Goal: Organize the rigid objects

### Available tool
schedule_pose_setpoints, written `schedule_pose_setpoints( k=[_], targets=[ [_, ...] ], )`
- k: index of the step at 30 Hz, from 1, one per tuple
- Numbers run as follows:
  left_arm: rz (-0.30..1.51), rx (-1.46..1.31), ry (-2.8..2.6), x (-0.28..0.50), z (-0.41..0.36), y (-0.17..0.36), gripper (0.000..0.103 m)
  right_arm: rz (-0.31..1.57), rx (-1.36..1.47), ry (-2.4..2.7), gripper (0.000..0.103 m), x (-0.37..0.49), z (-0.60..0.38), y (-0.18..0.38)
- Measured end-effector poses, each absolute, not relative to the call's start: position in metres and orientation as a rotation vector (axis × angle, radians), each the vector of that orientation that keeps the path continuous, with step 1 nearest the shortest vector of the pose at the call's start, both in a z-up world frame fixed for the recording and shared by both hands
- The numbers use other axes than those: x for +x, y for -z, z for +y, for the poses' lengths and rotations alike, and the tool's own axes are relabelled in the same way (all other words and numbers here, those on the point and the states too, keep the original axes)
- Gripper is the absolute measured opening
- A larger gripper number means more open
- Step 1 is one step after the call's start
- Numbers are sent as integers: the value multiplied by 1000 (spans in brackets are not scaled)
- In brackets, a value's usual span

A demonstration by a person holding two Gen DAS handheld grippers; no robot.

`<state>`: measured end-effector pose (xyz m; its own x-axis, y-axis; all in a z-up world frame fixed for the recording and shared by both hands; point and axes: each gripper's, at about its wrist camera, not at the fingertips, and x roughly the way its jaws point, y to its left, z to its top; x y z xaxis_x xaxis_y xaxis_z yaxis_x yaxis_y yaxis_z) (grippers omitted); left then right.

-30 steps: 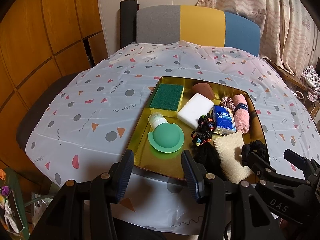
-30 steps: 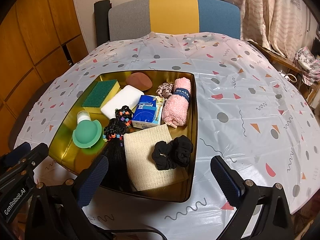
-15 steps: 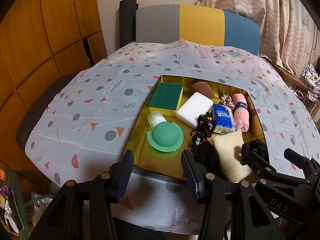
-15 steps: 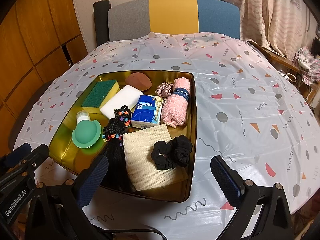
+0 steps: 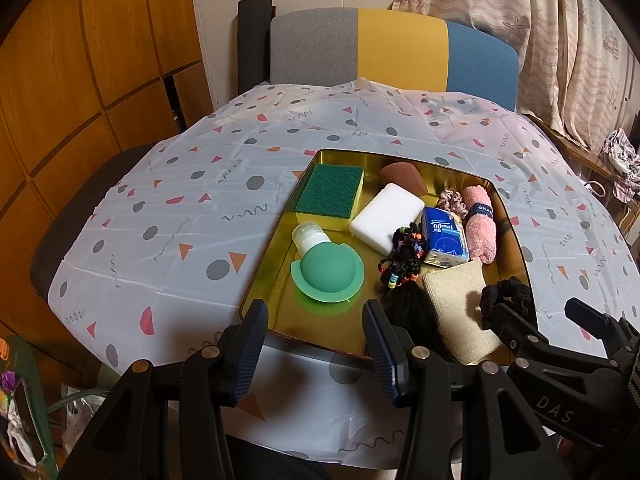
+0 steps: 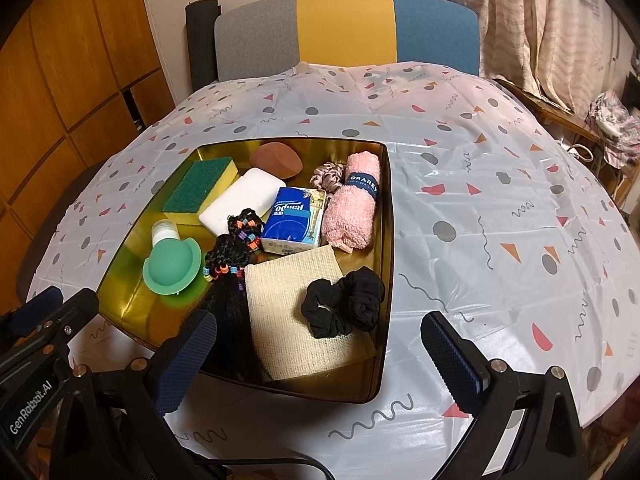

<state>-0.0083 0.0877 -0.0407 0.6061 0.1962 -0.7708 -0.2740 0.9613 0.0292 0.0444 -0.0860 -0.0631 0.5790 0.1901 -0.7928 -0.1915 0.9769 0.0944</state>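
Note:
A gold tray on the patterned tablecloth holds a green-and-yellow sponge, a white block, a brown egg-shaped sponge, a green squeeze bottle, a blue tissue pack, a pink rolled towel, a beaded black braid, a beige cloth and a black scrunchie. My left gripper hovers open over the tray's near left edge, nothing between its fingers. My right gripper stands wide open above the near right corner, also empty.
A pink scrunchie lies behind the tissue pack. A grey, yellow and blue chair back stands at the table's far side. Wooden panels line the left, curtains the right. Bare tablecloth spreads on both sides of the tray.

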Motion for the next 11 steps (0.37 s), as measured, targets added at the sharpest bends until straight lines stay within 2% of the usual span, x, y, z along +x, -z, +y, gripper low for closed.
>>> schedule_pose_setpoints(
  k=[11],
  targets=[
    [878, -93, -269, -8, 88, 41, 49, 930, 3, -221, 103, 45, -85, 64]
  ],
)
